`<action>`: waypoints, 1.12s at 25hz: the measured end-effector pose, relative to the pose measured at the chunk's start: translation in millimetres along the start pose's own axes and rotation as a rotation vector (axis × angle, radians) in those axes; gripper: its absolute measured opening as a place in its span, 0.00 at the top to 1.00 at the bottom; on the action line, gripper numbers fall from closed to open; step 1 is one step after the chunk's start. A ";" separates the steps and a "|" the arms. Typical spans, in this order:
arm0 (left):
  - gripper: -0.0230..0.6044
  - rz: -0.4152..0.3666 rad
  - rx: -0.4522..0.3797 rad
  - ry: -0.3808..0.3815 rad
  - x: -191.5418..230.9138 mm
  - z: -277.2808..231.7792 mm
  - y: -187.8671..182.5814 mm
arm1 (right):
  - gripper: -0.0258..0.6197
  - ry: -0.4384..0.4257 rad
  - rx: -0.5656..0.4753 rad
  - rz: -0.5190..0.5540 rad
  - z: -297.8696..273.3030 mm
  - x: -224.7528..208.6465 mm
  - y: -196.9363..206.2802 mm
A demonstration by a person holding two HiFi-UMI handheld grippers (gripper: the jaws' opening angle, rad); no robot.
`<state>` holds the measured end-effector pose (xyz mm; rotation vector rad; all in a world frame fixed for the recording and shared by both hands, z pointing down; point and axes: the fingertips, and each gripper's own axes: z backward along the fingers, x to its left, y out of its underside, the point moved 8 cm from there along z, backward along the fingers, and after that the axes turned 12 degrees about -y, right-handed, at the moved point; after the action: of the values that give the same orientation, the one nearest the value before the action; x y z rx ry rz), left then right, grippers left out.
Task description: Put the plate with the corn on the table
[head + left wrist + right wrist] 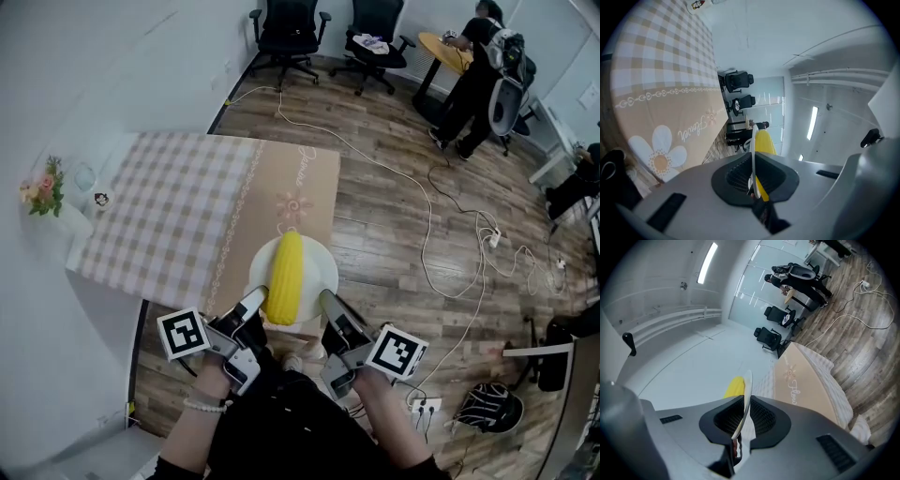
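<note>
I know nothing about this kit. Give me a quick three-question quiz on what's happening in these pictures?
1. True or false: one gripper alone holds the plate.
2. What lies on the plate? A) an apple B) corn C) a cup
3. Fill in: the cloth on the table is partly ____.
Key: 1 false: the left gripper and the right gripper both clamp its rim. 2 B. 3 checked.

White cursive word "Flower" on the tan border of the checked tablecloth
</note>
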<state>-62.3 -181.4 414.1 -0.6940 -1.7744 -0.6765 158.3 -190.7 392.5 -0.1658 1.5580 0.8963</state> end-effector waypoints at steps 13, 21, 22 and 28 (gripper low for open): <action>0.93 -0.021 0.053 -0.044 28.9 -23.2 -47.8 | 0.85 0.087 -0.003 -0.015 -42.8 -31.9 3.9; 0.93 -0.018 0.092 -0.058 50.3 -39.4 -69.0 | 0.85 0.117 -0.005 -0.028 -64.3 -53.7 8.6; 0.93 -0.019 0.097 -0.060 52.9 -41.5 -71.2 | 0.85 0.121 -0.006 -0.034 -66.3 -56.8 9.6; 0.93 -0.027 0.127 -0.090 72.8 -52.0 -79.9 | 0.86 0.143 -0.013 -0.063 -73.5 -77.0 17.2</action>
<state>-107.9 -263.3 488.9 -0.6239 -1.8947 -0.5526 107.8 -254.0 463.8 -0.2925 1.6701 0.8609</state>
